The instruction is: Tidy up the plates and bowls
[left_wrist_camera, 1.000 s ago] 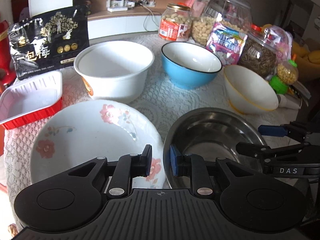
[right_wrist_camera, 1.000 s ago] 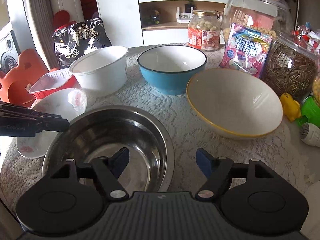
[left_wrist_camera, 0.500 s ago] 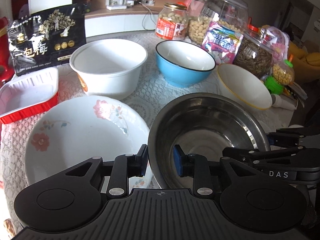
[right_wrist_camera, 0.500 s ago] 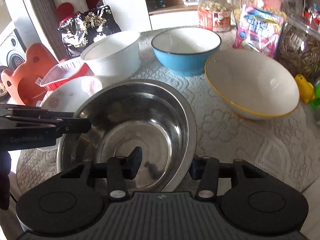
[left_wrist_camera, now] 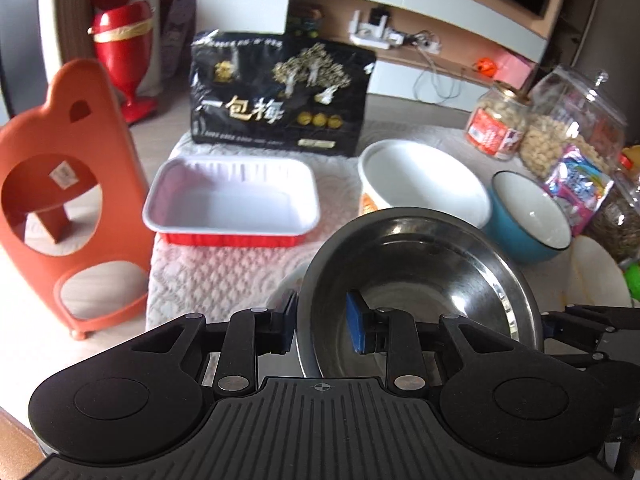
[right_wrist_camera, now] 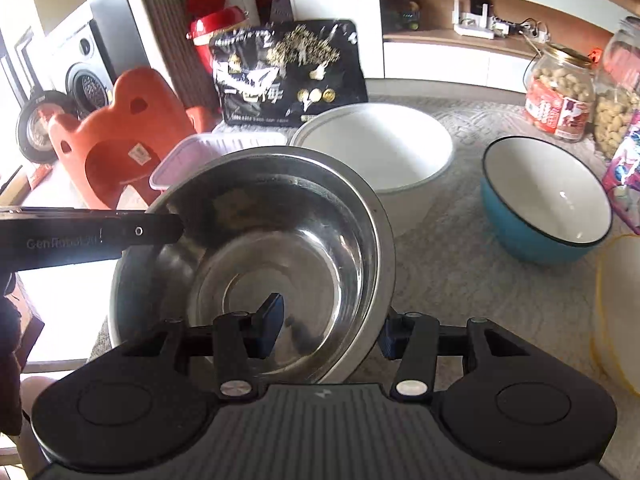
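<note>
A steel bowl [left_wrist_camera: 420, 272] is lifted off the table, tilted, held by both grippers. My left gripper [left_wrist_camera: 322, 322] is shut on its left rim, one finger outside and one inside. My right gripper [right_wrist_camera: 332, 330] is shut on its right rim [right_wrist_camera: 384, 240] in the same way. The floral plate [left_wrist_camera: 286, 286] is mostly hidden under the bowl. A white bowl [left_wrist_camera: 424, 182], a blue bowl [left_wrist_camera: 528, 218] and a cream yellow-rimmed bowl [right_wrist_camera: 620, 312] stand on the lace-covered table.
A red and white foil tray [left_wrist_camera: 232, 200] and a black snack bag [left_wrist_camera: 280, 96] stand at the back left. An orange plastic stool [left_wrist_camera: 64, 188] stands beside the table. Jars of nuts [right_wrist_camera: 560, 96] and snack packets line the right side.
Both grippers closed on the steel bowl's rim and raised it, carrying it left over the floral plate. Both views have swung left toward the stool and tray.
</note>
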Action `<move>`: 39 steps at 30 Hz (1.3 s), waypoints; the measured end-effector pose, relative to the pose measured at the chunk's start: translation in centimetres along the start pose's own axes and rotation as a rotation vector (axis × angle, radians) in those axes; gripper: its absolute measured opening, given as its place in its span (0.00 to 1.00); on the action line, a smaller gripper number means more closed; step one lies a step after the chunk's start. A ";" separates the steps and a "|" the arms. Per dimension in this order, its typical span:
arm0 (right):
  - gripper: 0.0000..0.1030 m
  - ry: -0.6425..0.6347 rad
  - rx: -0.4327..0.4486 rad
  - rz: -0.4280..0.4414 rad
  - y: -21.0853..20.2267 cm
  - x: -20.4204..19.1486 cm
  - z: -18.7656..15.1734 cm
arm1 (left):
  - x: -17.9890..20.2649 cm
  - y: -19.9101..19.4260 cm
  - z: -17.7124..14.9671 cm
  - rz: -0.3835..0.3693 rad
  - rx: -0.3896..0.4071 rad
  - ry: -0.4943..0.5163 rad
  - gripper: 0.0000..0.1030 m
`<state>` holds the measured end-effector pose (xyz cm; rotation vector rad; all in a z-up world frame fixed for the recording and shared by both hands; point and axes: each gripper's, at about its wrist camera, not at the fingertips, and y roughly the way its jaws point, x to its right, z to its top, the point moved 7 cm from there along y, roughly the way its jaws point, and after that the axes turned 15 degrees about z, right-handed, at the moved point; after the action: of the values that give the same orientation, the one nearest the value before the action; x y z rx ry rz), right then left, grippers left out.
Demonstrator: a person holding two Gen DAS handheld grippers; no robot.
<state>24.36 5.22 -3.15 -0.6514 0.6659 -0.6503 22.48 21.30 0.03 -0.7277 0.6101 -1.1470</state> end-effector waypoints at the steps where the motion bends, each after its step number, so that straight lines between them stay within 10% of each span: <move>1: 0.47 -0.013 -0.017 -0.006 0.7 -0.2 -0.2 | -0.4 0.9 -0.3 0.010 -0.028 -0.006 0.28; 13: 0.60 -0.046 0.115 -0.025 -2.6 1.1 1.1 | -1.8 2.3 -1.0 0.085 -0.043 -0.021 0.26; 28: 0.51 0.250 -0.023 0.190 3.1 4.0 -1.4 | -2.1 5.5 -2.5 0.019 -0.219 -0.119 0.34; 35: 0.48 0.209 -0.039 0.185 2.7 3.6 -1.6 | -1.0 5.5 -2.8 0.068 -0.219 -0.042 0.37; 39: 0.48 0.237 -0.017 0.161 0.9 5.2 -1.5 | 0.3 5.0 -3.4 -0.030 -0.265 -0.048 0.37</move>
<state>26.72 1.58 -6.45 -0.5344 0.9352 -0.5767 22.95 21.56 -6.01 -0.9911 0.7210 -1.0844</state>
